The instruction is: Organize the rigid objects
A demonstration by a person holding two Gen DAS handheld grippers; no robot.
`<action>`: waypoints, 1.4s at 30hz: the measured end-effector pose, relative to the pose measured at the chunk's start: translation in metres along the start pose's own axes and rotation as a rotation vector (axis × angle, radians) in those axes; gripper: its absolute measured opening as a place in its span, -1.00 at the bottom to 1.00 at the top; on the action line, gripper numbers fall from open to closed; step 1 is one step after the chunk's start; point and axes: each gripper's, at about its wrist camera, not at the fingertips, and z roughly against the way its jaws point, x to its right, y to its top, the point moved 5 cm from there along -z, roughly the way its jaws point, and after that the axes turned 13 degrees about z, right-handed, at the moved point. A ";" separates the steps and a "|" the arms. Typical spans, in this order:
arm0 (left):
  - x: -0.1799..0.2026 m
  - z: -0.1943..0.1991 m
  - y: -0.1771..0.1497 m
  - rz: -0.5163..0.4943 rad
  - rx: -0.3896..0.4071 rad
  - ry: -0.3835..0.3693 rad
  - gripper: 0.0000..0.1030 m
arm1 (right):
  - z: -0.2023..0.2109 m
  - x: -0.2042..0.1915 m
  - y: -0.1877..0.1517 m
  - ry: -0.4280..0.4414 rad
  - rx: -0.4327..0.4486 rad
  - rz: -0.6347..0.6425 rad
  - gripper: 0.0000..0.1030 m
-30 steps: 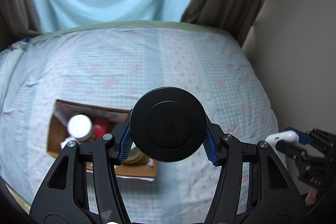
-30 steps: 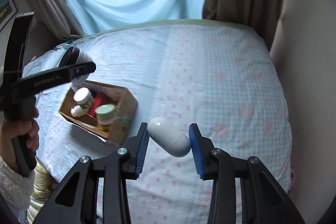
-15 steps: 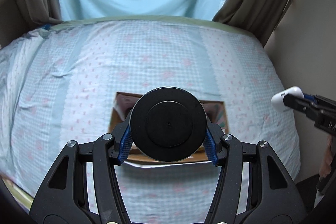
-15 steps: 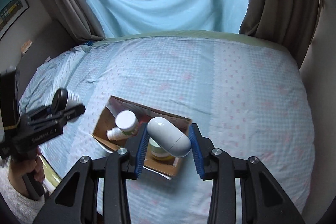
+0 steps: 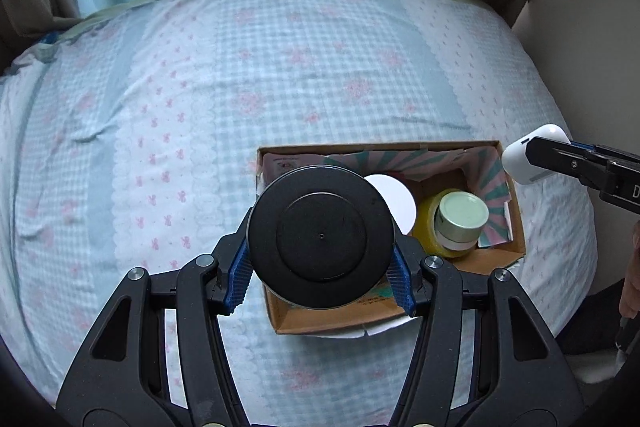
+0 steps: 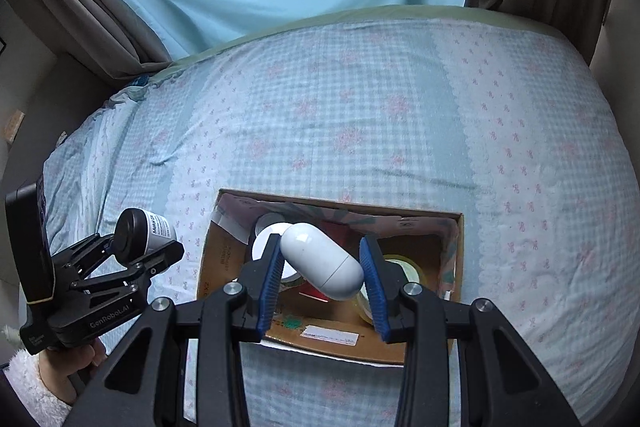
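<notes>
Two loads hang over my crowded cardboard box [image 6: 448, 311]: left gripper [image 5: 320, 267] clamping a black-lidded jar [image 5: 320, 237], right gripper [image 6: 322, 273] clamping a white capsule case [image 6: 320, 261]; either may strike bottles below and topple.

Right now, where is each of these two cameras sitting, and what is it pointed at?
Left wrist view: sits on the left claw, looking down over its black-lidded jar at the cardboard box on the bed.
Right wrist view: sits on the right claw, looking down past its white capsule case into the box; a hand and fuzzy sleeve show.
Shared: box, bed, each other's claw.
</notes>
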 end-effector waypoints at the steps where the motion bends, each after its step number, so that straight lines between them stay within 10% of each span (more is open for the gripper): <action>1: 0.000 -0.008 0.000 -0.014 -0.009 0.002 0.03 | -0.011 0.002 0.000 -0.002 -0.014 -0.006 -0.31; 20: 0.009 -0.088 -0.032 -0.184 -0.136 0.023 0.07 | -0.133 0.036 -0.014 -0.015 -0.187 -0.010 -0.30; 22: 0.015 -0.084 -0.037 -0.192 -0.134 -0.010 0.97 | -0.138 0.035 -0.014 -0.003 -0.193 -0.011 -0.21; 27: 0.023 -0.074 -0.045 -0.184 -0.113 -0.035 1.00 | -0.138 0.038 -0.016 -0.043 -0.191 -0.016 0.93; 42: 0.021 -0.013 -0.051 -0.103 -0.015 -0.054 1.00 | -0.086 0.033 -0.039 -0.030 -0.149 -0.084 0.93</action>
